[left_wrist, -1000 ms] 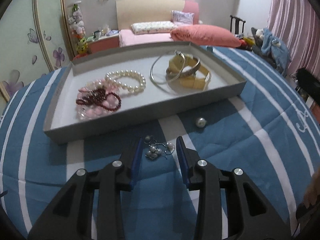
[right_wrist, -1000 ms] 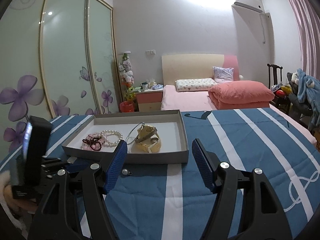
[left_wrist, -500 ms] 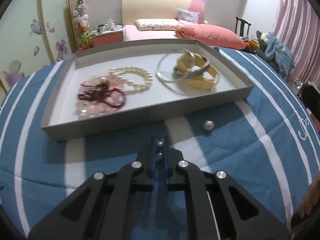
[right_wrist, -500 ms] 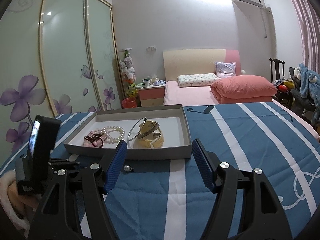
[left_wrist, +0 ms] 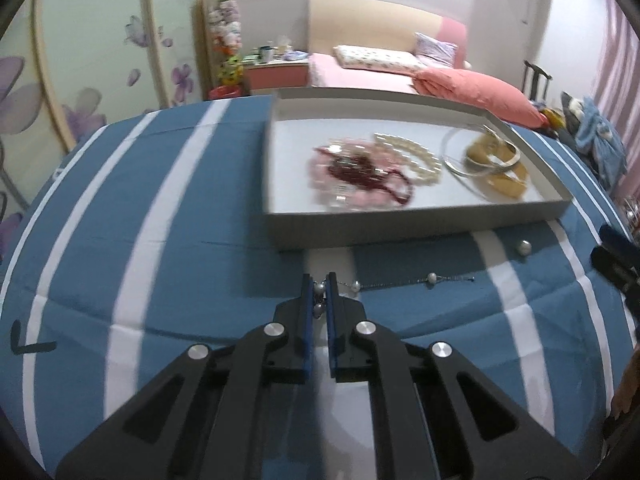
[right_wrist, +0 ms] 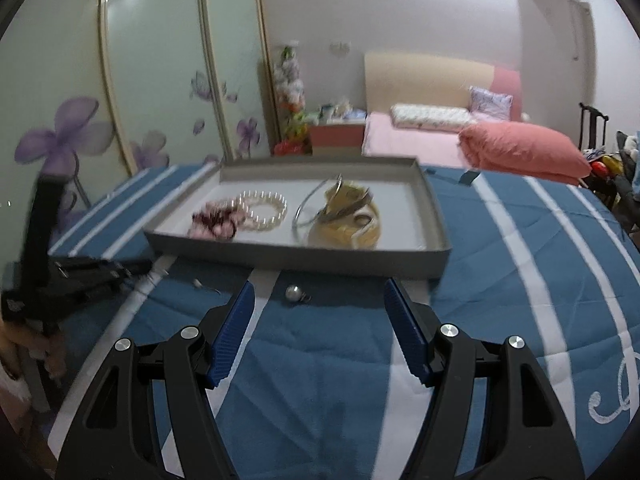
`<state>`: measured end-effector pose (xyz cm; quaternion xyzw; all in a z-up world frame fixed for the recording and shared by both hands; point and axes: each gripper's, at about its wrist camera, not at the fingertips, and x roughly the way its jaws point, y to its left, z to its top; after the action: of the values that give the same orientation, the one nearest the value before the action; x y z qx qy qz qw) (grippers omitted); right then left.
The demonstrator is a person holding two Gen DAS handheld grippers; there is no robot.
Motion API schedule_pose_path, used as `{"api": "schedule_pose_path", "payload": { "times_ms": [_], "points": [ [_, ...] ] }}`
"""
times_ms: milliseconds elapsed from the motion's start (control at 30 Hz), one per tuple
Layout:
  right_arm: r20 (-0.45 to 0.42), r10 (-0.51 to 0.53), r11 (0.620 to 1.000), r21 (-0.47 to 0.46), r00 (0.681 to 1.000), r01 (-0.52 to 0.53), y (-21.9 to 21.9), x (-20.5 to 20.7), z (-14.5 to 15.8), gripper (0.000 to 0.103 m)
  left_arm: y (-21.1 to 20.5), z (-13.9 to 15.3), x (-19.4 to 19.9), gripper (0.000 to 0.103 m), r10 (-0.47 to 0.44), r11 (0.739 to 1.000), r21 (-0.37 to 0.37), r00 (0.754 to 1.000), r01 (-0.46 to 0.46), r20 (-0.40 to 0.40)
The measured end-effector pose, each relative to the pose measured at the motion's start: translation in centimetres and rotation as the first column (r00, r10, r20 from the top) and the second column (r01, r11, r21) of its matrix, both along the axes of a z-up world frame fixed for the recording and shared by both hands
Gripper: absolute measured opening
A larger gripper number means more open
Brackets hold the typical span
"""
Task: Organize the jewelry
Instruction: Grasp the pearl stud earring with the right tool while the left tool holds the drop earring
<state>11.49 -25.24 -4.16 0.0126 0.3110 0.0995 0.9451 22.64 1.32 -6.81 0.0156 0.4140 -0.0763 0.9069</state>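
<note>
While bracelets [left_wrist: 404,160] already lie in the tray [left_wrist: 420,226], the left gripper [left_wrist: 319,286] pinches a pearl chain [left_wrist: 430,279]; the right gripper [right_wrist: 320,300] hangs spread, a loose pearl [right_wrist: 293,293] at its 12 o'clock.

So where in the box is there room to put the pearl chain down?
The tray has a bare strip of floor along its left wall, beside the red and pink beads. The middle is crowded: beads touch the pearl bracelet, and the bangles fill the right. The left hand-held gripper holds the pearl chain, trailing over the blanket.
</note>
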Motion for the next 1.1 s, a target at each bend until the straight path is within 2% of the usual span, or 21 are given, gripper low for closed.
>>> {"api": "schedule_pose_path", "payload": {
  "times_ms": [67, 133, 200, 333, 600, 667, 700, 933, 1100],
  "points": [
    [-0.035, 0.013, 1.0, -0.024, 0.999, -0.014, 0.6, 0.8, -0.4, 0.065, 0.9, 0.3, -0.1, 0.007, 0.015, 1.0, -0.01, 1.0, -0.015, 0.006],
    [-0.083, 0.028, 0.998, -0.05, 0.996, -0.032, 1.4, 1.7, -1.0, 0.05, 1.5, 0.6, -0.3, 0.007, 0.023, 1.0, -0.019, 1.0, -0.023, 0.015],
    [-0.125, 0.043, 0.998, -0.04, 0.991, -0.048, 1.8, 2.7, -1.5, 0.042, 1.9, 1.0, -0.5, 0.007, 0.029, 0.999, -0.027, 0.999, -0.028, 0.025],
    [-0.147, 0.044, 0.997, -0.055, 0.988, -0.053, 2.5, 3.7, -1.7, 0.034, 2.3, 1.4, -0.9, 0.007, 0.033, 0.999, -0.037, 0.999, -0.032, 0.038],
    [-0.185, 0.044, 0.993, -0.102, 0.982, -0.064, 3.6, 5.0, -1.9, 0.028, 2.2, 1.4, -1.0, 0.007, 0.03, 0.999, -0.043, 0.999, -0.028, 0.036],
    [-0.2, 0.039, 0.992, -0.106, 0.979, -0.061, 3.7, 5.4, -2.1, 0.022, 2.2, 1.3, -0.9, 0.007, 0.028, 0.999, -0.043, 0.999, -0.026, 0.032],
    [-0.21, 0.037, 0.993, -0.105, 0.977, -0.06, 3.6, 5.4, -2.2, 0.015, 2.1, 1.2, -0.8, 0.007, 0.027, 0.999, -0.043, 0.999, -0.025, 0.03],
    [-0.211, 0.018, 0.996, -0.086, 0.977, -0.036, 2.7, 4.9, -2.2, 0.014, 1.9, 1.3, -0.9, 0.007, 0.024, 0.999, -0.048, 0.999, -0.022, 0.034],
    [-0.144, 0.008, 0.998, -0.06, 0.989, -0.017, 1.9, 3.5, -1.2, 0.014, 1.6, 1.9, -1.5, 0.007, 0.017, 0.998, -0.061, 0.998, -0.013, 0.062]
  ]
}}
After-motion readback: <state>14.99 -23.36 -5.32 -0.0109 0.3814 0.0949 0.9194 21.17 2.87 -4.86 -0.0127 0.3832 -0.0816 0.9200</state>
